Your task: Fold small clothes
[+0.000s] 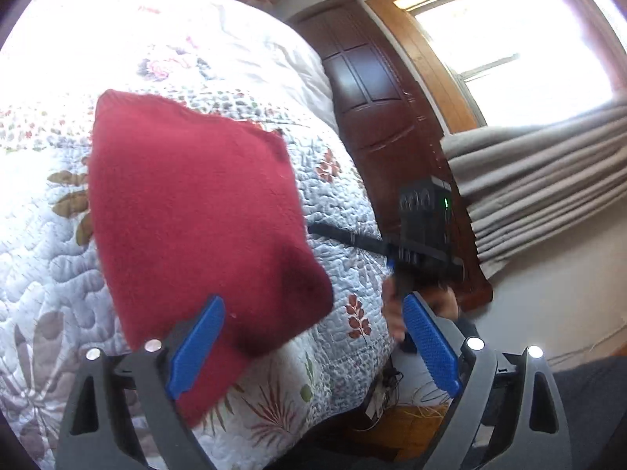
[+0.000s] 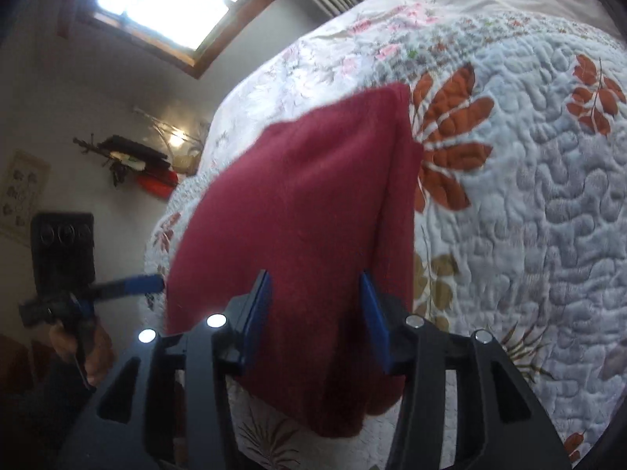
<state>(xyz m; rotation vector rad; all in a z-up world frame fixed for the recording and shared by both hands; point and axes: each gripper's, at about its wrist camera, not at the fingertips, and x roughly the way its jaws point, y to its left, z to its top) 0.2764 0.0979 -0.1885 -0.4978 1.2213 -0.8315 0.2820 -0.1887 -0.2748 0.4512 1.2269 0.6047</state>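
Both my grippers, left & right, hang open over the folded red cloth near the bed edge; best to square corners before pressing flat.

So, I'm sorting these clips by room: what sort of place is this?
Most likely a bedroom: a bed under a white floral quilted bedspread, a dark wooden wardrobe, and grey pleated curtains beside a window.

The left tongs stand wide open, blue pads well apart. The right tongs are also parted, though less widely. A hand grips the left tool's handle.
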